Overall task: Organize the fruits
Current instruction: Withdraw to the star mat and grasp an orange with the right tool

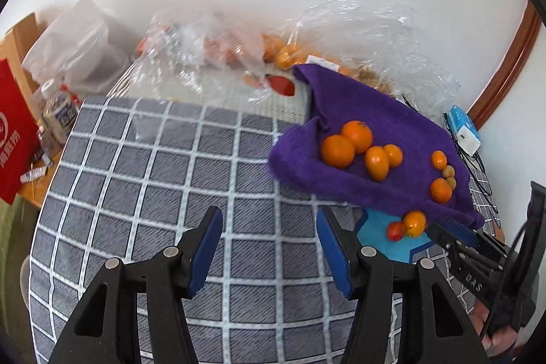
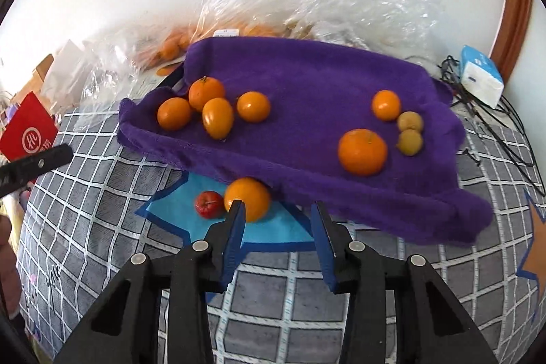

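Note:
A purple towel (image 2: 307,98) lies over a raised tray and carries several oranges (image 2: 362,151) and two small yellow-green fruits (image 2: 409,142). It also shows in the left wrist view (image 1: 385,125) with the oranges (image 1: 338,150). On a blue star patch (image 2: 266,227) in front of the towel sit one orange (image 2: 250,195) and a small red fruit (image 2: 209,204). My right gripper (image 2: 276,214) is open and empty, just in front of that orange. My left gripper (image 1: 269,220) is open and empty over the checked cloth (image 1: 153,176), left of the towel.
Clear plastic bags with more fruit (image 2: 273,5) lie behind the towel against the wall. A red box (image 1: 13,139) and a bottle (image 1: 58,111) stand at the far left. A blue-white pack (image 2: 481,77) and black cables (image 2: 494,125) lie at the right.

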{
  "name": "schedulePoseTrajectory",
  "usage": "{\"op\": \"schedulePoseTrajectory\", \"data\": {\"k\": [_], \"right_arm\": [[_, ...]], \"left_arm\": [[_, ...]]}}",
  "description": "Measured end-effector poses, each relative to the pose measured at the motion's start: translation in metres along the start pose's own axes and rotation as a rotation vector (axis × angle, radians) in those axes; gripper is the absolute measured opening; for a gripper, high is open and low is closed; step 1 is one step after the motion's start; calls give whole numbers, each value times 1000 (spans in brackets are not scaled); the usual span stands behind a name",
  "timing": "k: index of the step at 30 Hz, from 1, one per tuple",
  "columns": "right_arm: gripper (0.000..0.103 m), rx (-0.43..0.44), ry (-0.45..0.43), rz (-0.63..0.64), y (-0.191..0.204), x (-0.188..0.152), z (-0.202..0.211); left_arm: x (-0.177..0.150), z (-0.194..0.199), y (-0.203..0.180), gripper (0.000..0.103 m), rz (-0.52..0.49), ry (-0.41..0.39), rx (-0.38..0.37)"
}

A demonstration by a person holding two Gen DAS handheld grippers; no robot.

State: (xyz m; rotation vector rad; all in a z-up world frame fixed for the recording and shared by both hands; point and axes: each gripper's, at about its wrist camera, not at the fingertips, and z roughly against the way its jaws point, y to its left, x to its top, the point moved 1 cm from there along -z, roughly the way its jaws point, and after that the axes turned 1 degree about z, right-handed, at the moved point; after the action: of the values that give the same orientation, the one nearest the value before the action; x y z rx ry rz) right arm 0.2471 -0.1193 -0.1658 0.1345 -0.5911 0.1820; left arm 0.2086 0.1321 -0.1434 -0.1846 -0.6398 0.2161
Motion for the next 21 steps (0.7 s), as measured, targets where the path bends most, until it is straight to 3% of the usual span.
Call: {"op": "schedulePoseTrajectory", "data": {"k": [5,11,14,21], "right_arm": [[41,29,15,3,11,4,-18],[41,51,36,-34,17,6,-33],[35,52,54,-52,17,6,-39],[35,9,-11,-24,-3,-6,-5]], "left_arm": [[-14,-7,19,55,55,29,-46],[-23,-13,25,55,64,48,-51],[-26,-13,26,55,72,49,-40],[-36,-19,13,55,56,75,-35]]}}
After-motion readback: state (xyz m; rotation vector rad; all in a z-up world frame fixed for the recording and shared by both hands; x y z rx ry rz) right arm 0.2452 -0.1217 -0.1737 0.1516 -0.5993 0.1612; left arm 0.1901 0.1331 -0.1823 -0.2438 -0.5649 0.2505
